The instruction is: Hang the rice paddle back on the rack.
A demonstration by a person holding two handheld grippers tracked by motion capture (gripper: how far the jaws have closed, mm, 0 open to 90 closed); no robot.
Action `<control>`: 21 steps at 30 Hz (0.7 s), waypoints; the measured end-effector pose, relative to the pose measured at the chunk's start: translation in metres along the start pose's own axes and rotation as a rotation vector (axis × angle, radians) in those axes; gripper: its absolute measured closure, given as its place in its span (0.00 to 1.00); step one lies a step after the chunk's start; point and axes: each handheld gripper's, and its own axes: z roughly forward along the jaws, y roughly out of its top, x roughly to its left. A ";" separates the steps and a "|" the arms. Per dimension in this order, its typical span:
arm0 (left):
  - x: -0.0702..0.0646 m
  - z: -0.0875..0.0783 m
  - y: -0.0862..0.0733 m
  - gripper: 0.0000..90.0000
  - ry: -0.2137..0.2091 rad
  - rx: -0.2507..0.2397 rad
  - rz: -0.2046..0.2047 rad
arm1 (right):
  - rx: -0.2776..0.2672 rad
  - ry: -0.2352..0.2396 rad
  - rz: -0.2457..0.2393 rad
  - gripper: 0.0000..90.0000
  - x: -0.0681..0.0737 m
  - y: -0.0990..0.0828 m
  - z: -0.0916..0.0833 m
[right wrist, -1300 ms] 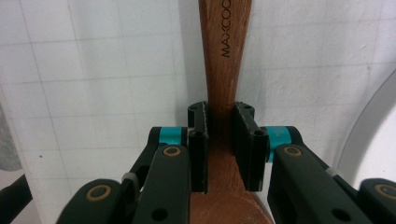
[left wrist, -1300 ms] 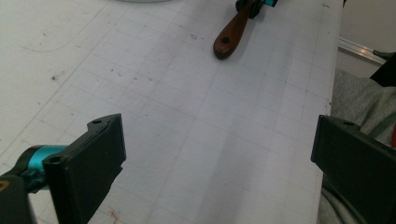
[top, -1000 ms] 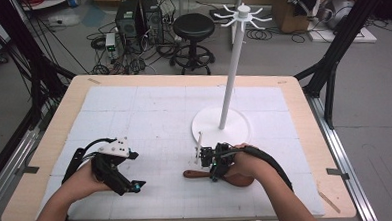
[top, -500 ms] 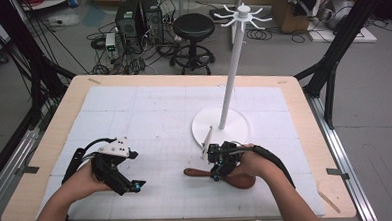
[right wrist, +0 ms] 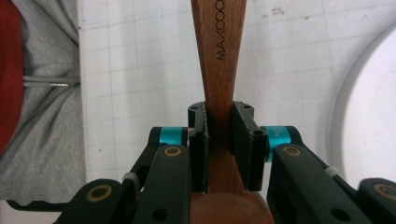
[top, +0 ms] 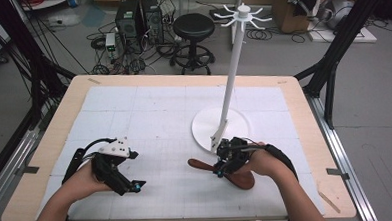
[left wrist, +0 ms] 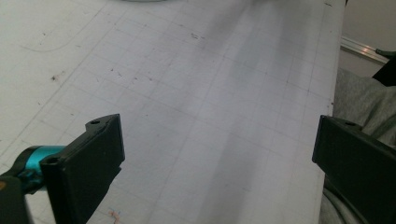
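The right hand-held gripper [top: 221,170], clenched on the wooden spoon [top: 202,165] by its neck, has lifted it slightly since before; the left hand-held gripper [top: 129,186] stays released over the bench [top: 149,107].

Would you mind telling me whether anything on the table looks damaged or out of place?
Nothing stands out. The right gripper is shut on the wooden spoon, beside the white stand, which is upright.
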 end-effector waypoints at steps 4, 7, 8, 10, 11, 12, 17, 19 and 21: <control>0.000 0.000 0.000 0.03 0.000 -0.003 -0.004 | -0.038 -0.004 0.002 0.86 0.000 -0.004 -0.008; 0.000 0.000 0.000 0.03 0.000 -0.007 -0.006 | -0.060 -0.013 0.012 0.86 0.000 -0.007 -0.014; -0.001 0.000 0.000 0.03 -0.002 -0.008 -0.006 | -0.066 -0.013 0.018 0.86 0.000 -0.008 -0.016; 0.000 0.000 0.000 0.03 0.000 -0.008 0.001 | -0.084 -0.011 0.020 0.86 0.000 -0.011 -0.018; 0.000 0.000 0.000 0.03 -0.001 -0.009 0.001 | -0.087 -0.017 0.023 0.86 0.000 -0.012 -0.020; 0.000 0.000 0.000 0.03 -0.001 -0.009 0.001 | -0.094 -0.017 0.029 0.86 0.000 -0.013 -0.021; -0.001 0.000 0.000 0.03 -0.001 -0.009 -0.001 | -0.132 -0.022 0.040 0.86 0.001 -0.018 -0.028; -0.001 0.001 0.000 0.03 -0.001 -0.009 -0.002 | -0.153 -0.024 0.041 0.86 0.001 -0.020 -0.030; -0.001 0.001 0.000 0.03 -0.002 -0.013 -0.006 | -0.173 -0.026 0.051 0.86 0.001 -0.022 -0.035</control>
